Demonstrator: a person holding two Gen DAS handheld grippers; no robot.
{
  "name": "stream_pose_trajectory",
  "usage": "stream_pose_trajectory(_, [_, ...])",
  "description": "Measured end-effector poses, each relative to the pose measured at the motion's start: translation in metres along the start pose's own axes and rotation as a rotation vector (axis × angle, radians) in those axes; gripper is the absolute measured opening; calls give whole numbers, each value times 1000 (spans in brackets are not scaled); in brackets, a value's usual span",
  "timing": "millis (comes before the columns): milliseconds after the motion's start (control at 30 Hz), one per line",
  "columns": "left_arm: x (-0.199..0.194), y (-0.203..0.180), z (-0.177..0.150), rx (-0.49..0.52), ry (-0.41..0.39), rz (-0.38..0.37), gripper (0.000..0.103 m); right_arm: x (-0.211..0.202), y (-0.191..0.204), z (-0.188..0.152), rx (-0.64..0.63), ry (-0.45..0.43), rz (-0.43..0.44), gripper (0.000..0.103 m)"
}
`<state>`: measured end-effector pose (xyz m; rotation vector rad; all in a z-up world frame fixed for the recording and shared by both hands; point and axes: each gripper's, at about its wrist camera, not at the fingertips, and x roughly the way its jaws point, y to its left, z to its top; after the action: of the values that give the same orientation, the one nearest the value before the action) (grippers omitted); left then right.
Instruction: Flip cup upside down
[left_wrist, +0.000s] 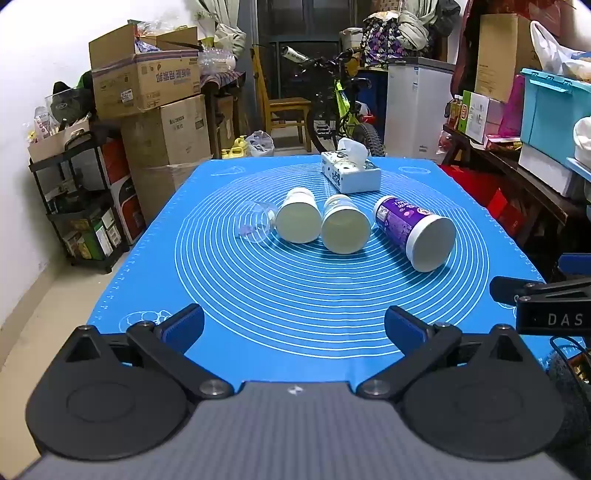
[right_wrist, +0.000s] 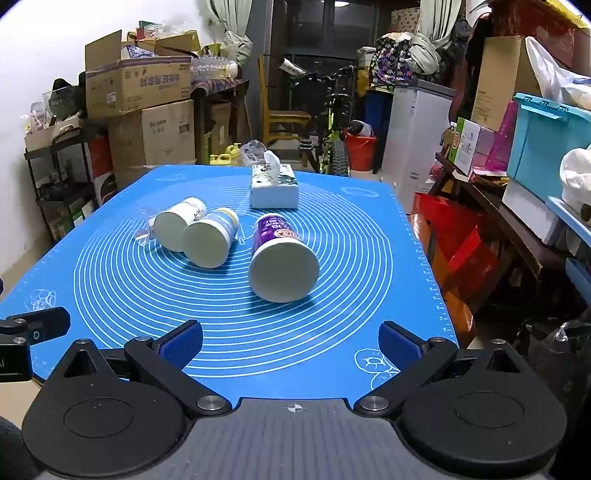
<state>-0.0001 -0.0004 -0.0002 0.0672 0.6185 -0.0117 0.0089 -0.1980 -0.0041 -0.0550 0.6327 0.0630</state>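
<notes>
Several cups lie on their sides on the blue mat (left_wrist: 295, 302), mouths toward me. A clear plastic cup (left_wrist: 255, 221) lies at the left, then two white paper cups (left_wrist: 298, 219) (left_wrist: 345, 228), then a purple cup (left_wrist: 415, 232) at the right. In the right wrist view the purple cup (right_wrist: 282, 254) lies nearest, with the white cups (right_wrist: 210, 238) (right_wrist: 179, 223) to its left. My left gripper (left_wrist: 293, 328) is open and empty, short of the cups. My right gripper (right_wrist: 291, 343) is open and empty, also short of them.
A tissue box (left_wrist: 351, 171) stands at the far middle of the mat, also in the right wrist view (right_wrist: 274, 186). Stacked cardboard boxes (left_wrist: 147, 85), a black shelf (left_wrist: 81, 206), a bicycle (left_wrist: 340, 107) and a cluttered side table (right_wrist: 517, 206) surround the table.
</notes>
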Motion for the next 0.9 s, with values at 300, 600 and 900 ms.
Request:
stream_pose_trajectory(300, [-1,-2,-1,-5,13,-9,102,3,-2,-2,-11,11,-3,101])
stream_pose_trajectory(600, [3,-6,0,-1,21,-17,102,2,0,-1,-21,7,-11,101])
stream_pose_trajectory(900, [4,-8,-1,6,26,-23,102,2,0,-1,-25,5,-13,101])
